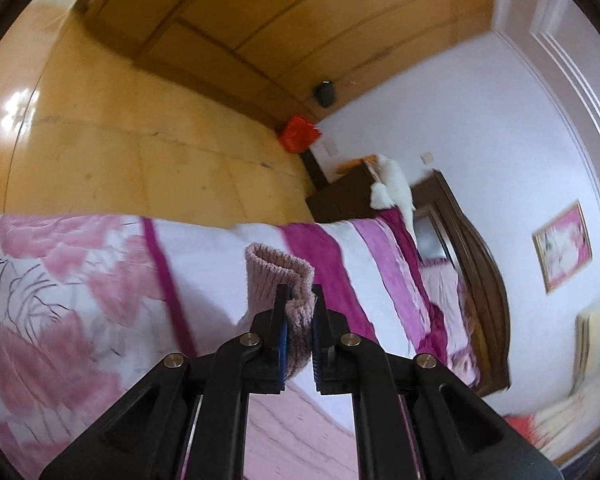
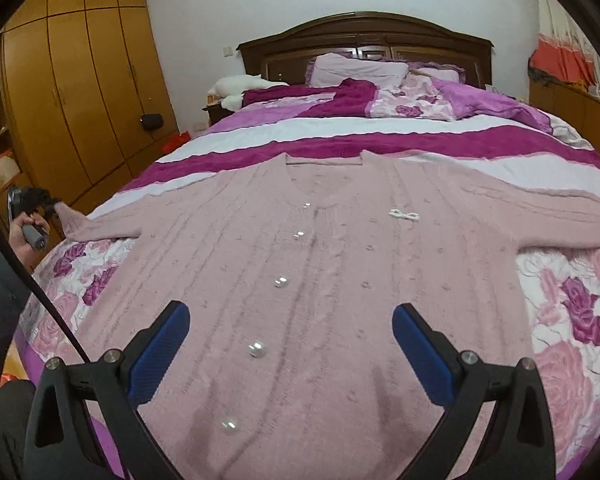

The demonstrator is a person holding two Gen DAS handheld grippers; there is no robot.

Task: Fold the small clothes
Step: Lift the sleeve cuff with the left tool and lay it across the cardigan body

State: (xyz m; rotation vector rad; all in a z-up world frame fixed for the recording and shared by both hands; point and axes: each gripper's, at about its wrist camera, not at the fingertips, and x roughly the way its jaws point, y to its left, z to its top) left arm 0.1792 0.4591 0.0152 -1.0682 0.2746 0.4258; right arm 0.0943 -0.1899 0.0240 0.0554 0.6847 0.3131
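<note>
Left gripper (image 1: 300,294): jaws pinched on the ribbed cuff (image 1: 278,276) of the pink cardigan's sleeve. The cuff folds over just ahead of the fingertips; the fabric runs back between the blue pads and out of sight behind the linkage. From this camera the rest of the garment is hidden, and only the floral bedspread (image 1: 60,280) shows to the left of and below the jaws. Frame is tilted and motion-blurred, so the wardrobe doors and far corner are soft.

Right gripper (image 2: 291,320): jaws spread wide, nothing between the pads. It hovers over the lower front of the pink cardigan (image 2: 340,260), which lies flat, front up, on the bedspread (image 2: 572,320). A row of pearl buttons (image 2: 258,349) runs between the jaws and away up the placket; a small white bow (image 2: 404,214) sits ahead and right of the right-hand finger. The hem is cut off below the linkage.

Far ahead-left of the right gripper, the left gripper (image 2: 40,200) appears small and dark at the sleeve end, with a hand (image 2: 26,236) on its grey handle; jaw detail there cannot be made out. The opposite sleeve runs out of frame at the right edge.
</note>
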